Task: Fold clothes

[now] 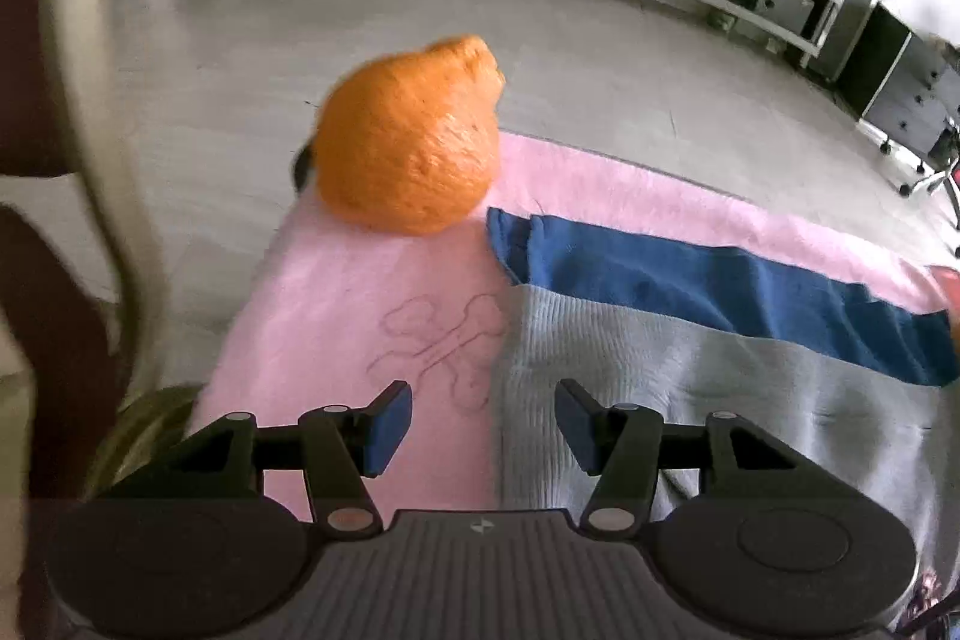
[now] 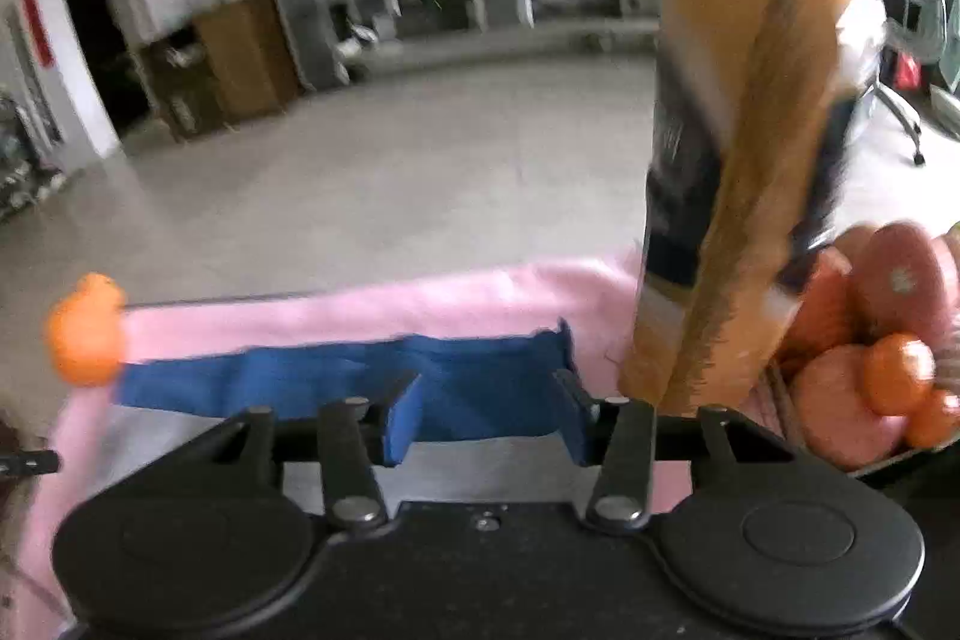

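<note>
A garment with a grey knitted part [image 1: 690, 388] and a dark blue band [image 1: 690, 280] lies flat on a pink cloth [image 1: 360, 304]. My left gripper [image 1: 483, 427] is open and empty, low over the garment's left edge. My right gripper [image 2: 489, 418] is open and empty, just above the blue band [image 2: 336, 376] near its right end; a strip of grey [image 2: 492, 472] shows beneath it.
A large bumpy orange fruit [image 1: 408, 136] sits on the pink cloth's far left corner, also in the right wrist view [image 2: 87, 328]. A tall orange and dark package [image 2: 744, 172] stands at the right, beside a tray of fruit [image 2: 870, 340]. Bare floor lies beyond the table edge.
</note>
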`<state>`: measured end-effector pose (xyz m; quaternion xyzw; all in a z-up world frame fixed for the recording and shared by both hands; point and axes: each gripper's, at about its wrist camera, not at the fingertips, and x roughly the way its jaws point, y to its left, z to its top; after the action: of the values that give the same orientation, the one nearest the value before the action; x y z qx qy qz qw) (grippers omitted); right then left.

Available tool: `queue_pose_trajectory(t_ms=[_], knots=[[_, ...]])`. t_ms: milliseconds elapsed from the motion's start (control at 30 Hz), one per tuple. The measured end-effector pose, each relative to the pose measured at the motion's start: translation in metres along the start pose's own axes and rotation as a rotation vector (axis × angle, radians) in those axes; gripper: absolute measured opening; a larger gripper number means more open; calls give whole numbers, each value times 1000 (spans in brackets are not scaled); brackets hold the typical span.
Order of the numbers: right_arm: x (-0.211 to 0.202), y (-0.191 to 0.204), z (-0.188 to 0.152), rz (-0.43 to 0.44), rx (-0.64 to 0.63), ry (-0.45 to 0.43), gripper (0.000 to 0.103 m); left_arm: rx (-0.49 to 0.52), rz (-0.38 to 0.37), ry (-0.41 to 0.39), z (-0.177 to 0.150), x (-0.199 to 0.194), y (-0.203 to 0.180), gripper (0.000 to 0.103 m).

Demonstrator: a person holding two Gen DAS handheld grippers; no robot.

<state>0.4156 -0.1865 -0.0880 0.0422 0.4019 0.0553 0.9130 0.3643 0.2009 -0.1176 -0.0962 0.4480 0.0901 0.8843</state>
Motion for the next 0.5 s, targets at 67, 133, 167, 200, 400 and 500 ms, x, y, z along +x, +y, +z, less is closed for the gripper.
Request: queue_pose_trajectory(t_ms=[67,133,167,200,400,500], knots=[[25,0,-1,-34,-14,12,43,43,6,7,4,15,-7,57],[46,1,-2,-71,-37,24,44,86,24,-16,8,24,-13,60],[54,2,-4,-92,-48,28,44,107,33,-29,10,27,-16,62],[61,3,-7,-113,-59,31,44,119,28,-37,12,31,-17,63],[99,12,-13,-135,-96,64,36,98,-26,-61,23,52,-23,48],[97,11,-15,-143,-70,28,7,68,-12,-87,24,54,-28,7]])
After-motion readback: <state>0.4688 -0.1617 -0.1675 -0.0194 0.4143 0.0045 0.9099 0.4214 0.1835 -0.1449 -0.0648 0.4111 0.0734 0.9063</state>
